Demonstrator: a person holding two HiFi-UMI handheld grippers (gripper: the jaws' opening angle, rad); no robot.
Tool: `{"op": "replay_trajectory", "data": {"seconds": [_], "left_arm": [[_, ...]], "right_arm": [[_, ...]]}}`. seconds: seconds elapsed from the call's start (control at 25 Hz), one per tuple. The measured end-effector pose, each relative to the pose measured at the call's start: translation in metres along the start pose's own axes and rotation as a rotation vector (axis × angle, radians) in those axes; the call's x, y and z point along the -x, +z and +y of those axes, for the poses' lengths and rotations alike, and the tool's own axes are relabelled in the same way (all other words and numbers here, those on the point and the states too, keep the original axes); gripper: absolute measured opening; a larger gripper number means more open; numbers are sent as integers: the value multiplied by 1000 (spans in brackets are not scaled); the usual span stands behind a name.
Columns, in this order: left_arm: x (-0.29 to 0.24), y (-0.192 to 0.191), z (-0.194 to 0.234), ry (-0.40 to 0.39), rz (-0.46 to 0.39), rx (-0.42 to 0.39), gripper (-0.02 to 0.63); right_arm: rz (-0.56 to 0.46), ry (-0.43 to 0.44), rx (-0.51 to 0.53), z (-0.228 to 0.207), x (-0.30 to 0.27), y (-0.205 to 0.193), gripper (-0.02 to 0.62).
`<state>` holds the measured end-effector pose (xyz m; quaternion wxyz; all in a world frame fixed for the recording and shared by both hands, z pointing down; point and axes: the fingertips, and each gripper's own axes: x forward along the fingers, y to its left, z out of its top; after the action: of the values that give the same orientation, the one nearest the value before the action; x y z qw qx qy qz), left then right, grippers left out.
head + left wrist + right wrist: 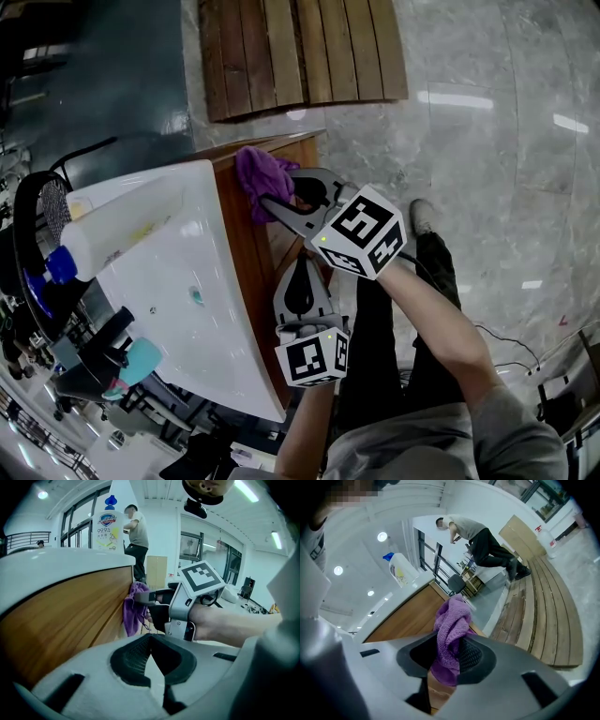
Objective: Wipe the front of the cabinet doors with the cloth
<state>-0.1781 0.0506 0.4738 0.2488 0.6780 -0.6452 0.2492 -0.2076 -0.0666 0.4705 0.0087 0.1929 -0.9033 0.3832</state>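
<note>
- Nearest the person, the left gripper (302, 272) hangs beside the lower part of the wooden front. Its jaws are closed together with nothing between them, so it has no part in the wiping.
- Just beyond it, the right gripper (277, 202) has its jaws clenched on the purple cloth (261, 173), which bunches out past the tips.
- At the upper far corner of the cabinet doors (251, 253), just under the rim of the white counter (178, 281), the cloth presses against the wood.
- My judgement is that wiping is under way at that top corner. No streak or damp patch shows on the wood, so how much is already cleaned cannot be told. The long stretch of front toward the person and the lower panels look like the work that is left.
- On the counter's back edge stands a white bottle (108, 527) with a blue cap. "99.9%" reads on its label, and the blue banner logo above it is too small to make out.
- On each gripper's cube are black-and-white square markers only, with no words.
- Farther off, a slatted wooden platform (300, 52) lies on the floor and a person (136, 536) stands in the background. No writing is legible there.
</note>
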Motion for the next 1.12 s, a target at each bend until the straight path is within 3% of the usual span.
{"op": "replay_trajectory", "data": {"seconds": [0.28, 1.12], "left_arm": [[-3, -6, 1, -4, 10, -1, 9], [-17, -16, 10, 4, 34, 0, 9]], "right_arm": [[6, -38, -25, -17, -5, -10, 103], [151, -172, -129, -85, -23, -80, 103]]}}
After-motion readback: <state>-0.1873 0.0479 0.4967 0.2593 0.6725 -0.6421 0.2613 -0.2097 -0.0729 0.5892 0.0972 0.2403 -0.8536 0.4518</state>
